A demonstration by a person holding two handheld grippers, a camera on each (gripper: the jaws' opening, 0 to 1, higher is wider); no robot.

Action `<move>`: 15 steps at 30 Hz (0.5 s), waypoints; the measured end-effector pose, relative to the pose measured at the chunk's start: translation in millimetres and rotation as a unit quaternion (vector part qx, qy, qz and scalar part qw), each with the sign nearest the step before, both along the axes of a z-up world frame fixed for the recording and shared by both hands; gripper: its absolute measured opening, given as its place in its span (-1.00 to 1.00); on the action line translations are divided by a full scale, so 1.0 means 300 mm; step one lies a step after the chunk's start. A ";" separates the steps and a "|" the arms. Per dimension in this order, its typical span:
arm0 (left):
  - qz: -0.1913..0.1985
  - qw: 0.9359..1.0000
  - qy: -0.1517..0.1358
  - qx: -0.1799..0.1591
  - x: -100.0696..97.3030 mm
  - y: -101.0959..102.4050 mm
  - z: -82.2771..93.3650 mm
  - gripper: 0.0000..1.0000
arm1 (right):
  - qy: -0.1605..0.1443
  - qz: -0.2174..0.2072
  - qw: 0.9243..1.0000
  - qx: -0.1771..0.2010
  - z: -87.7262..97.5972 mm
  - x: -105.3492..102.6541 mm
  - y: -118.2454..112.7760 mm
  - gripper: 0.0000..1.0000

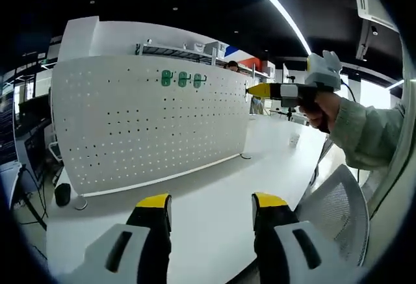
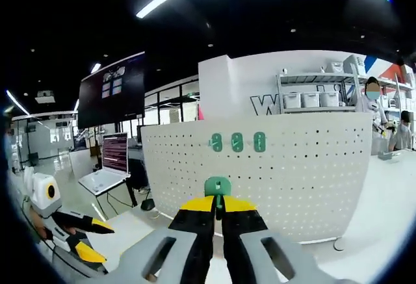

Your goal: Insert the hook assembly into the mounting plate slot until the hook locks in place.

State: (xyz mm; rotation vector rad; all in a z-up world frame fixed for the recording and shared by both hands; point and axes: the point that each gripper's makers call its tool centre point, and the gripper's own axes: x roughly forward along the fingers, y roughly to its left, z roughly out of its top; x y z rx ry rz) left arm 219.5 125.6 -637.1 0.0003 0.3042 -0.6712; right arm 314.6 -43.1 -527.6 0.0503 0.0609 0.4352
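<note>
Fingers, right gripper (image 2: 218,207): closed on a green plastic hook assembly (image 2: 218,186), held upright facing the board, apparently for insertion.
Fingers, left gripper (image 1: 212,201): spread wide, empty, above the white desk (image 1: 214,180).
Mounting plate: white perforated pegboard (image 2: 299,167), standing on the desk.
Fitted hooks: three green hooks (image 2: 238,142) in the top row.
Stage: approach; hook apart from the board.
</note>
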 end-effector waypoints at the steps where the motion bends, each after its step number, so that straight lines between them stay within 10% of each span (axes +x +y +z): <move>1: 0.001 1.000 0.000 0.001 0.001 0.003 -0.002 0.03 | -0.003 -0.004 1.000 0.000 0.005 0.012 -0.009 -1.00; 15: 0.014 1.000 0.019 0.001 0.012 0.029 -0.047 0.02 | -0.010 -0.037 0.999 0.000 0.003 0.119 -0.058 -0.99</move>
